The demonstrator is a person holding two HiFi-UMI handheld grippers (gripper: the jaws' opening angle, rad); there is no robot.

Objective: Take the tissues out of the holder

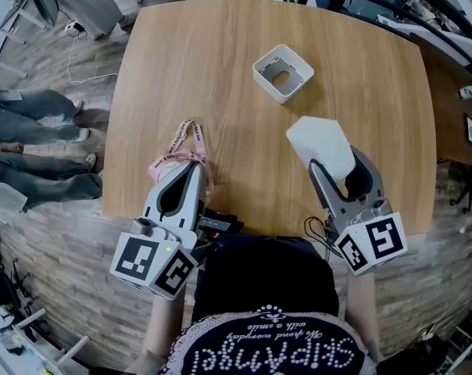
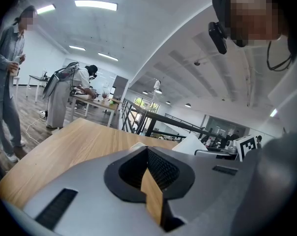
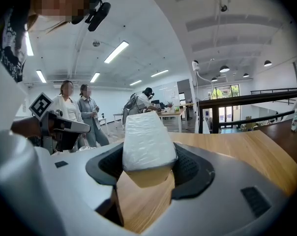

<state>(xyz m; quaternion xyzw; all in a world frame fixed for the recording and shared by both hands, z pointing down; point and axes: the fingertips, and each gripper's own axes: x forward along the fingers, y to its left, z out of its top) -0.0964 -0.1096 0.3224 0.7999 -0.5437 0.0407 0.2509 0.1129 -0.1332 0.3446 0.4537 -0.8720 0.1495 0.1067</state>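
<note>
Wood table [image 1: 205, 76] | plank floor [image 1: 33, 69] | strip lights [image 2: 95, 5] | right tongs [image 1: 336, 166]: tissues [image 1: 318, 139]

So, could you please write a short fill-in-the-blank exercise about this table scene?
1. The right gripper holds the ____.
2. The left gripper is shut and holds ____.
3. The holder on the table is ____.
4. The lanyard is ____ in colour.
Missing words: tissues; nothing; empty; pink.
</note>
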